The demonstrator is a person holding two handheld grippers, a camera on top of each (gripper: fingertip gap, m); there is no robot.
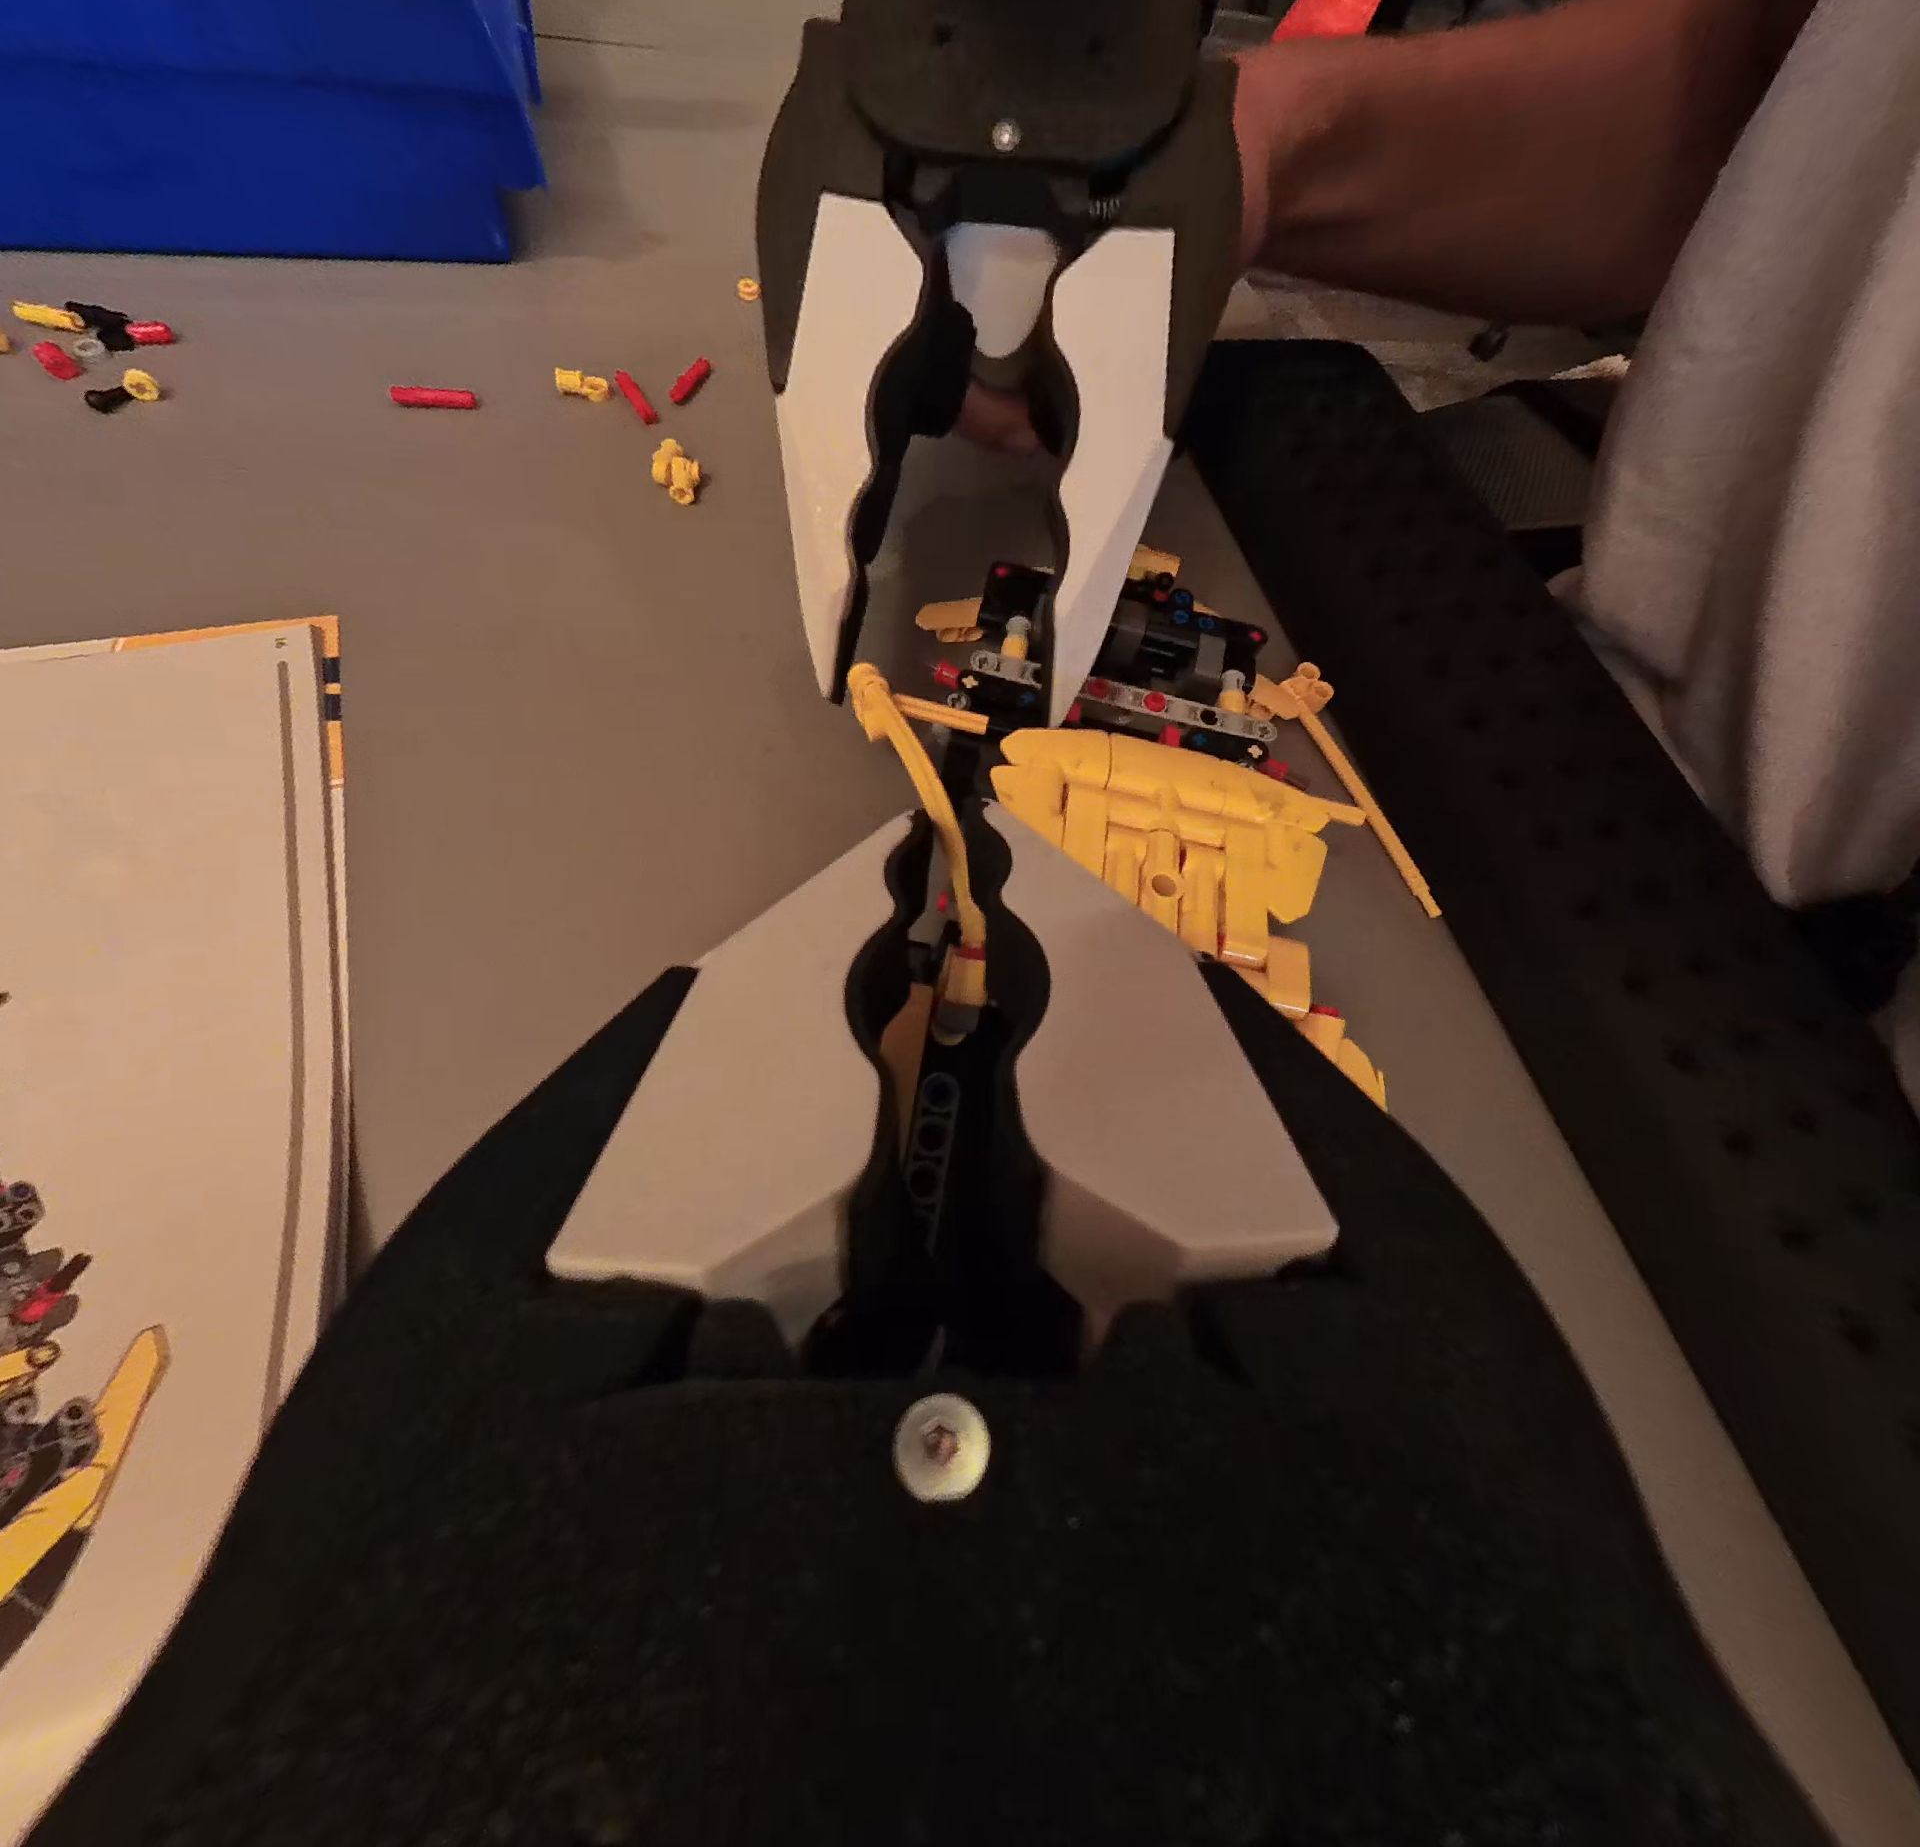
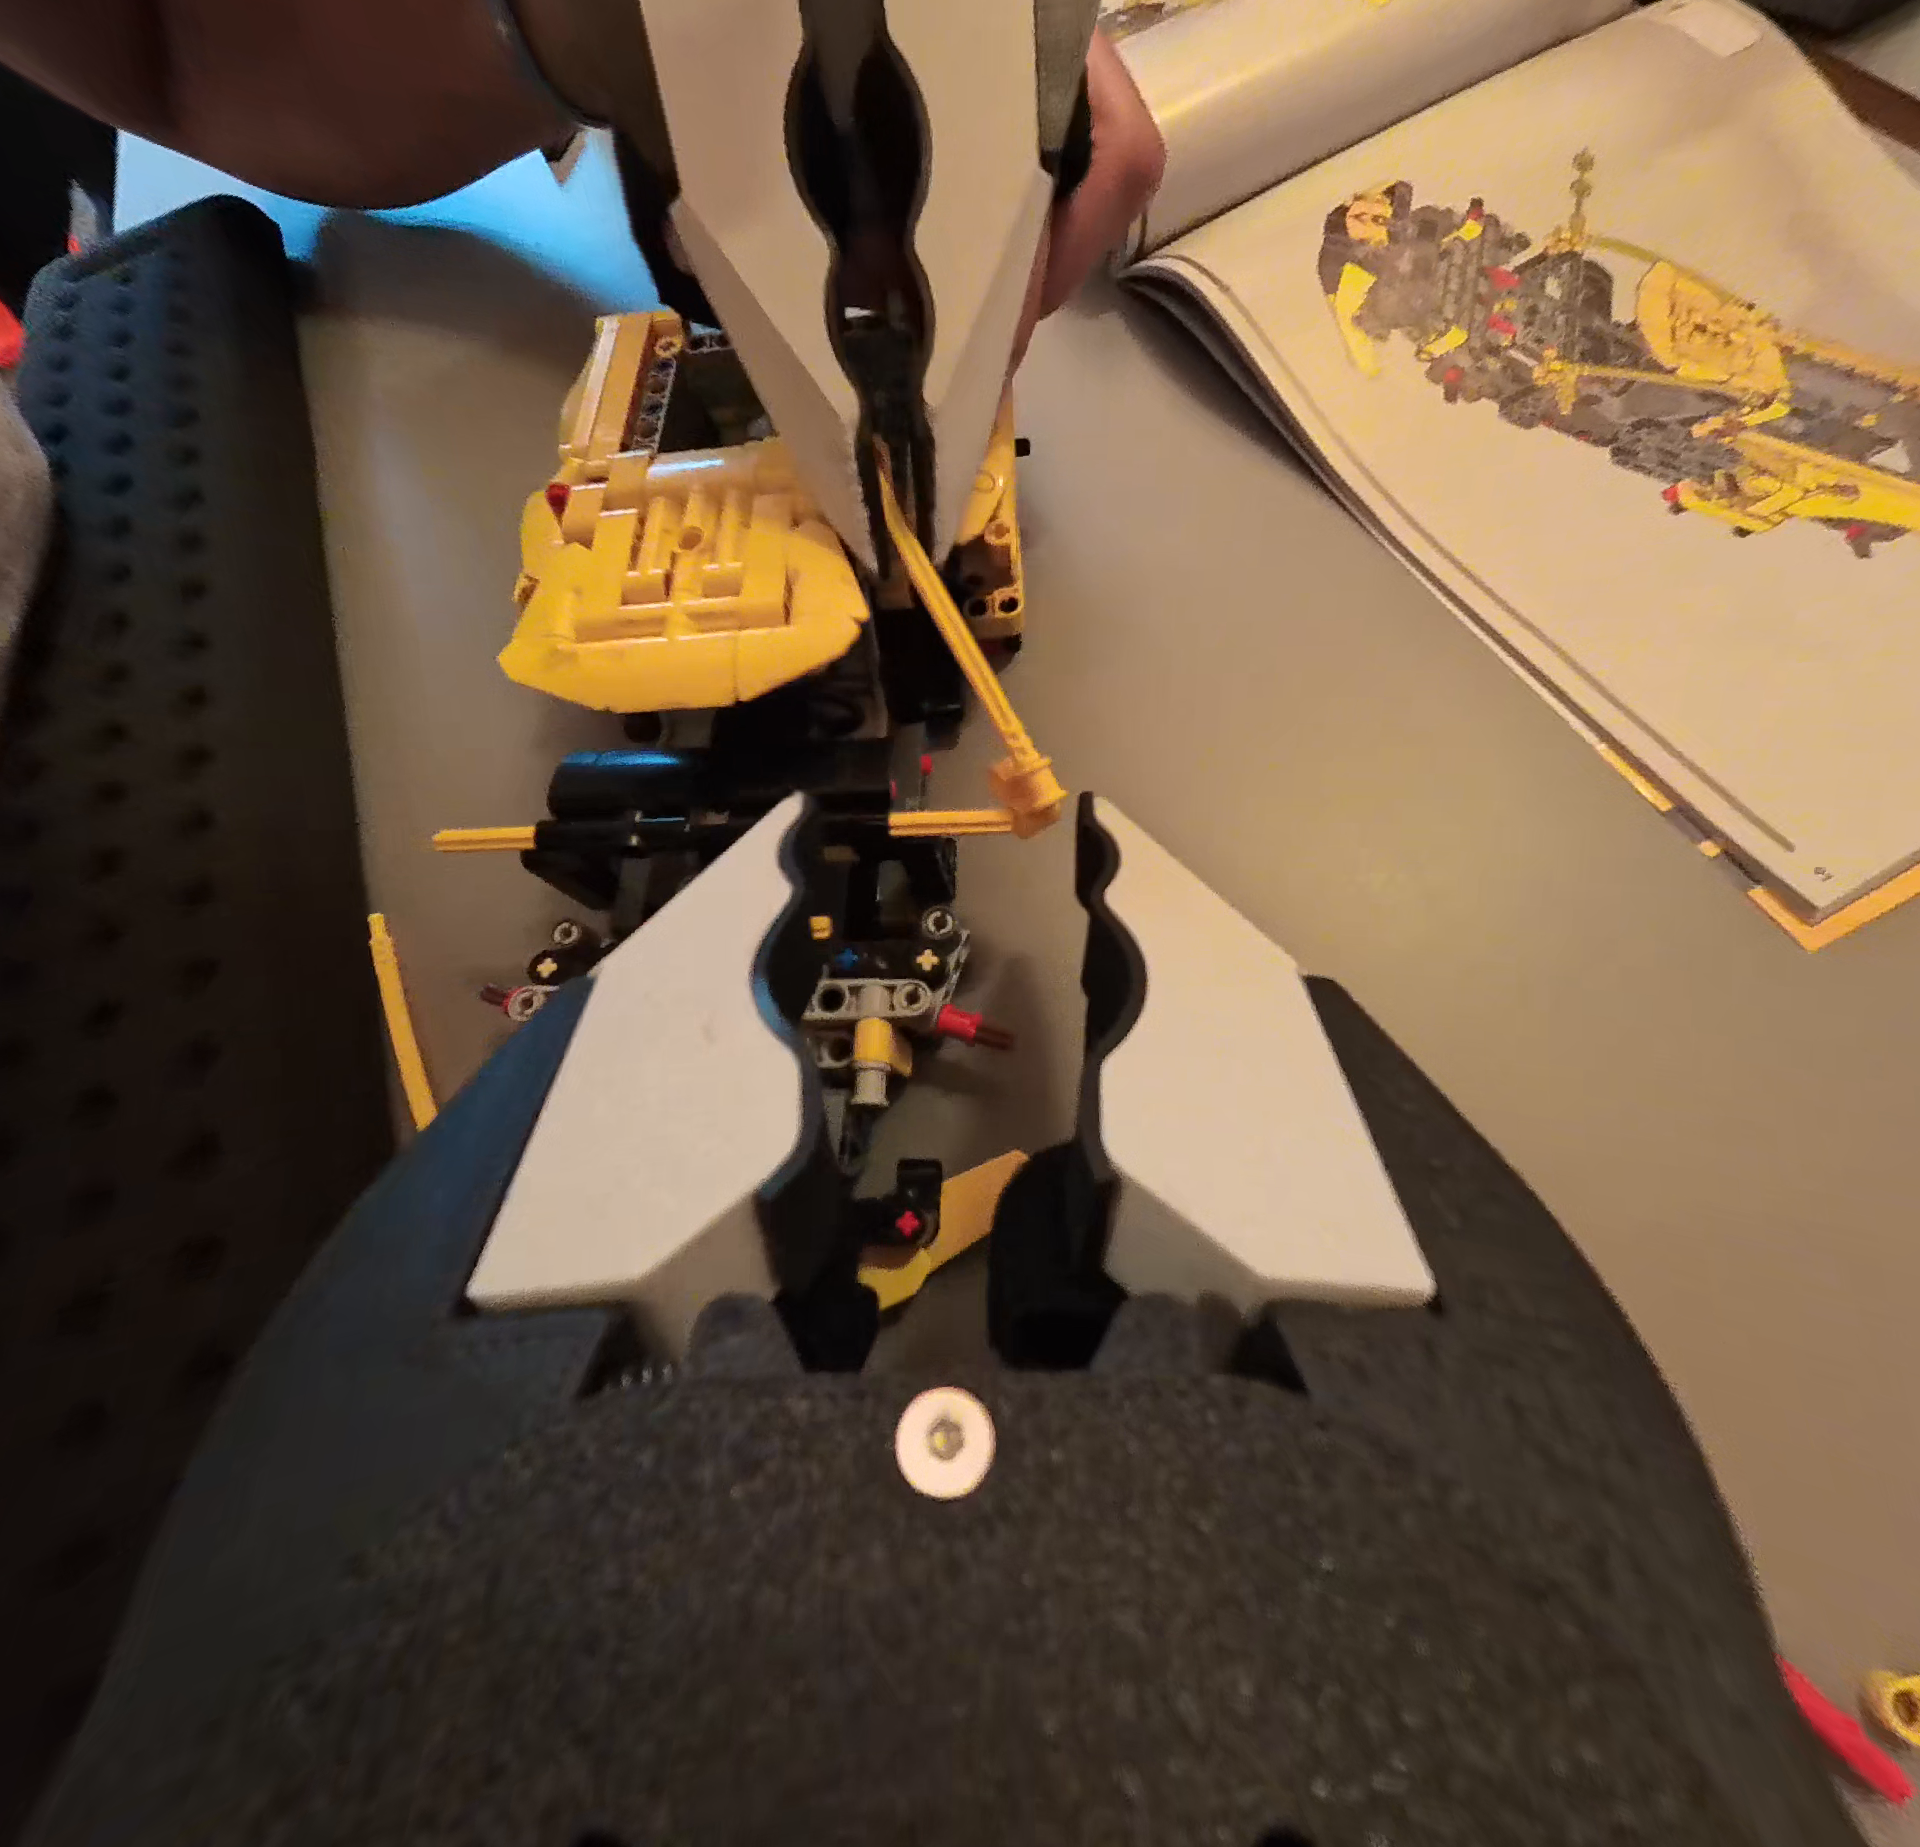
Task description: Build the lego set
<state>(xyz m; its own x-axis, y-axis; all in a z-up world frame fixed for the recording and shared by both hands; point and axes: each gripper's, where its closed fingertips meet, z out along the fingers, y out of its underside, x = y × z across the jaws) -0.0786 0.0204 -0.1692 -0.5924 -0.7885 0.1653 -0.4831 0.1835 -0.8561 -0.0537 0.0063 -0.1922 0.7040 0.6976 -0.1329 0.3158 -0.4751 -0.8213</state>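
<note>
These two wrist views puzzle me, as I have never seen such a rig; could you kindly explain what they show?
No robot is here: a person holds a two-fingered tool in each hand, each carrying a camera that looks along its fingers. The left wrist view shows the left hand-held gripper at the bottom, nearly closed on a thin yellow hose of the half-built yellow and black lego model. The right hand-held gripper faces it from the top. In the right wrist view that gripper is at the bottom, open over the model's black end and gripping nothing. On the grey table lie an open instruction booklet, loose red, yellow and black pieces and blue bins.
</note>
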